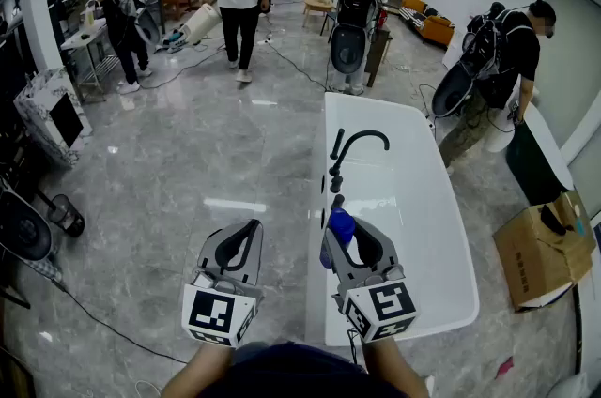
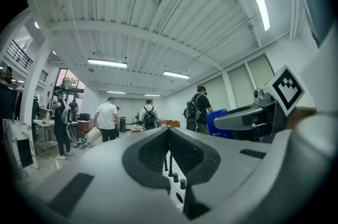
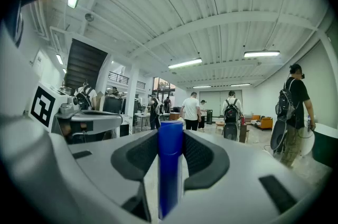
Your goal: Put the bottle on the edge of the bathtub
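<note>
Nearest, at 7 o'clock, the left gripper shows its jaws closed together with nothing between them. Beside it at 5 o'clock, the right gripper clamps an upright blue bottle between its jaws. That bottle hangs over the left rim of the white bathtub, with the black faucet at 12 o'clock from it, further along the same rim.

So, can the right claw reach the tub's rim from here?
Probably yes: the right claw, gripping the blue bottle, hovers by the bathtub rim; the black faucet stands farther along.
</note>
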Motion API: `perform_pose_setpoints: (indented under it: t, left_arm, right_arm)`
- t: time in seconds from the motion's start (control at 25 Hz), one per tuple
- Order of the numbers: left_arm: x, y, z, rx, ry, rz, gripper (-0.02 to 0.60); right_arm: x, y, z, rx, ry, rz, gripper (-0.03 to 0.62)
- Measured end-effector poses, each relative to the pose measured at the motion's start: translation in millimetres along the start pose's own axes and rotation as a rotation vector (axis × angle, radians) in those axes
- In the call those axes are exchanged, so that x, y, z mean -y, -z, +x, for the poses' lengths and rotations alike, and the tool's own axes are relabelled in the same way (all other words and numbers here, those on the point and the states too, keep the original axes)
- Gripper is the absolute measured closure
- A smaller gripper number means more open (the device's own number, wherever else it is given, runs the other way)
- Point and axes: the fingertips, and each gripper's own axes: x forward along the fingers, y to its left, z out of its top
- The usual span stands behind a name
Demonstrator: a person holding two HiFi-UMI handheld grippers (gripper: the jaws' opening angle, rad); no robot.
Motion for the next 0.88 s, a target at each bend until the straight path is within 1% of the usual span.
perform_pose_setpoints:
  t: [0.2,0.36,0.48,0.64,0.76,0.88]
  left_arm:
    - [4,6,24,0.005,-0.001,-0.002,0.557]
    - [-15,13,46,-0.009,-0.014,-0.002,0.557]
    - [-39,21,69,-0.015,-0.029,-0.014,0.557]
    - [-75,31,116,-0.007,-0.031,-0.020,0.557]
    - [-104,29,158,0.005,-0.021,-0.017,0.557]
    - [-142,20,200,0.018,0.002,0.006,0.557]
  right_arm:
    - [23,4,13,0.034,0.001,0.003,0.434]
    - [33,4,40,0.044,-0.004,0.006,0.436]
    - [43,4,71,0.050,-0.012,0.009,0.436]
    - [62,5,129,0.055,-0.013,0.010,0.436]
    - [82,1,175,0.056,0.000,0.021,0.436]
    - [99,-13,229,0.063,0.013,0.016,0.436]
